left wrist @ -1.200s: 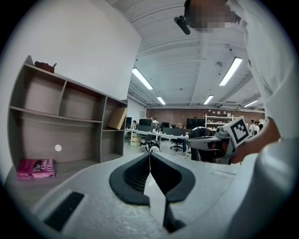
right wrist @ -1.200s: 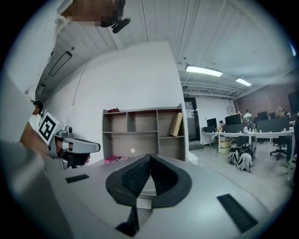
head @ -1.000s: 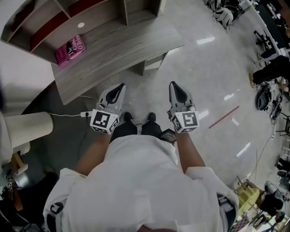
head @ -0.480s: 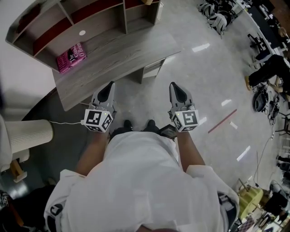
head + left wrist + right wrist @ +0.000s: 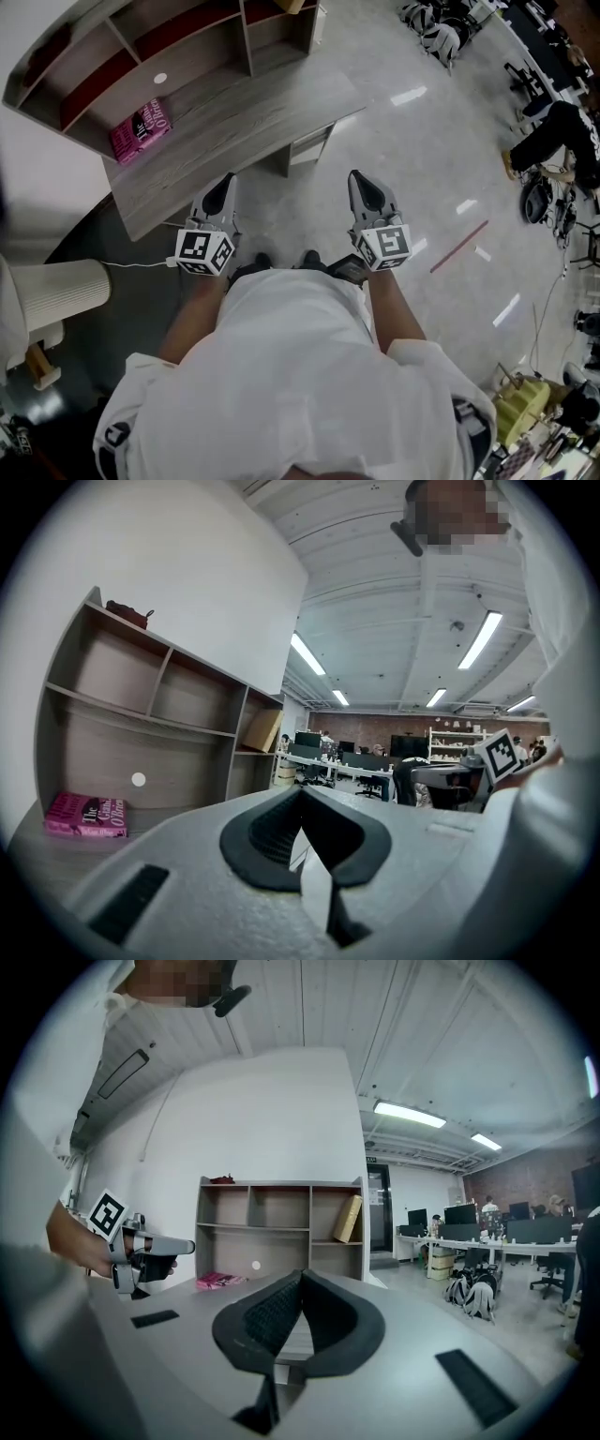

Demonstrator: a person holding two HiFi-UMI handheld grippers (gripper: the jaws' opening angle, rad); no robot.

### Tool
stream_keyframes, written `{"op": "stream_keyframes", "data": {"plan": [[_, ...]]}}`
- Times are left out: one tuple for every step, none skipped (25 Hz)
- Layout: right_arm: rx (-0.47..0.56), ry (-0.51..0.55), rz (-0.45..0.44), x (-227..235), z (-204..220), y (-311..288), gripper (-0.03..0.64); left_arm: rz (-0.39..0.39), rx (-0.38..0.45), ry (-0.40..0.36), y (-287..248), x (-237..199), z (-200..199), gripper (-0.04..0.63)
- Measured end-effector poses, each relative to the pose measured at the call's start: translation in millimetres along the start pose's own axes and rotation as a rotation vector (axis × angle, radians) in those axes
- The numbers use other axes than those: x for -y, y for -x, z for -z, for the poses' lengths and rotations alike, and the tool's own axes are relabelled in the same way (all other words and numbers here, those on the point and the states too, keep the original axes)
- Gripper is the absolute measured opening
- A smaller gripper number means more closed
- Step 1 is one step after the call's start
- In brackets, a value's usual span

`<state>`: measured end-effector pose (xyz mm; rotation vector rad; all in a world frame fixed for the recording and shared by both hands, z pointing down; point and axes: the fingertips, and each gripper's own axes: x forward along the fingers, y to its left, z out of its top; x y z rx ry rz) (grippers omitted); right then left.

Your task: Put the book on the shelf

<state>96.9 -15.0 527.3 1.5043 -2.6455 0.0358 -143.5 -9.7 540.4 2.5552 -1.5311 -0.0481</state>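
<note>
While the book lies flat, both grippers hang empty

Though two grippers are up, neither touches anything: the left gripper (image 5: 223, 183) and the right gripper (image 5: 362, 180) each have their jaws pressed together on nothing. One pink book (image 5: 140, 131) lies on the desk (image 5: 253, 108) under the shelf (image 5: 246, 37), ahead and leftward of the fingers, well apart. Its long axis runs along the shelf's back. The left gripper is nearer, I reckon.
</note>
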Motion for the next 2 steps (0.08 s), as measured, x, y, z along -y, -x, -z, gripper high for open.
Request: {"op": "stream_keyframes", "data": {"plan": [[-0.002,0.004,-0.002,1.0,0.1,-0.3,0.014,0.004,-0.005,0.003,-1.3,0.7,2.3,0.014],[-0.005,0.007,-0.005,2.0,0.1,-0.5,0.014,0.009,-0.011,0.006,-2.6,1.6,4.6,0.014]]}}
